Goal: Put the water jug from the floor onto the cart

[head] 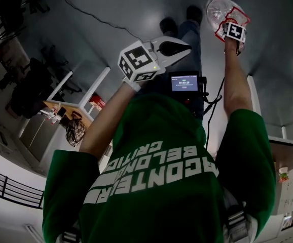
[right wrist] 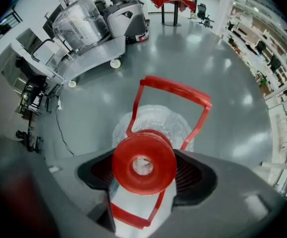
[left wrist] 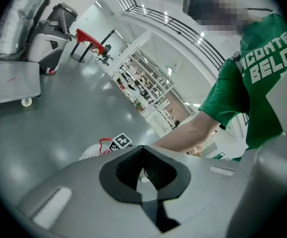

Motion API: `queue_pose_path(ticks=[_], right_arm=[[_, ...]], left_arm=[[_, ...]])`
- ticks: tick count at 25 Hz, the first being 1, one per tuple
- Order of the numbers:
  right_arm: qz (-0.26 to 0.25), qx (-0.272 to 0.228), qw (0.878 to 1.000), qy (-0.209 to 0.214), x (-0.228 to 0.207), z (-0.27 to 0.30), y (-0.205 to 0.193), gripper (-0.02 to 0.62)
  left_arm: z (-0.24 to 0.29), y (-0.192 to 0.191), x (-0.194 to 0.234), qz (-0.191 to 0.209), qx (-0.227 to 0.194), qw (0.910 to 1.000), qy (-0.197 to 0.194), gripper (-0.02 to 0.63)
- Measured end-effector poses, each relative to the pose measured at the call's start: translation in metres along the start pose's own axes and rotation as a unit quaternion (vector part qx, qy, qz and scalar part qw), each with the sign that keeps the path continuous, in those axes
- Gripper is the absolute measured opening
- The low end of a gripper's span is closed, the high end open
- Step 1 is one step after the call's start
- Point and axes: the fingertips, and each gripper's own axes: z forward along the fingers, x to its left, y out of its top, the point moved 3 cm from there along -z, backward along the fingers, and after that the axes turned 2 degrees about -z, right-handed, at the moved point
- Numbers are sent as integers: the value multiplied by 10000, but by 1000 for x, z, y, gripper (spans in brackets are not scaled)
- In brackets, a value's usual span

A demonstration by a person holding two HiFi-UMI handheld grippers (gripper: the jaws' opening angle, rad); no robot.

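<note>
The right gripper (right wrist: pixel 146 173) points straight down, jaws spread wide. The round red cap (right wrist: pixel 143 163) of the clear plastic water jug (right wrist: pixel 156 125) sits between its 2 pads, with the jug standing on the glossy grey floor (right wrist: pixel 223 83) directly below. The left gripper's (left wrist: pixel 143 150) jaws are closed and empty.

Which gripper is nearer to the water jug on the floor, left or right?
Right. The right gripper hangs directly over the jug, its open jaws flanking the red cap. The left gripper, shut and empty, is off to the side, clear of it.
</note>
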Motion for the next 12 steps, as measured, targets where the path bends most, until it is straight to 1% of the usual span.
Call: queue_pose_path(ticks=[2,6,9,10,11,12], right_arm=[[17,72,10000,39,-1,4,-1,308],[-114,178,9997,114,-1,6,2,310],[-195,-21,9972,721,22,11,9,310],[-211,-27,9964,817,26,10,7,310],[-232,33,9967,775,25,7,2,310],[-279,131,9978,592,19,1,-5,310]], left_arm=[[0,-2,1,-11,-10,10000,23,9],[0,-2,2,-17,-47,10000,61,9],[0,1,1,6,-59,10000,61,9],[-1,2,0,20,-64,10000,56,9],[-2,3,-1,35,-71,10000,54,9],[-4,3,-3,49,-80,9999,55,9]])
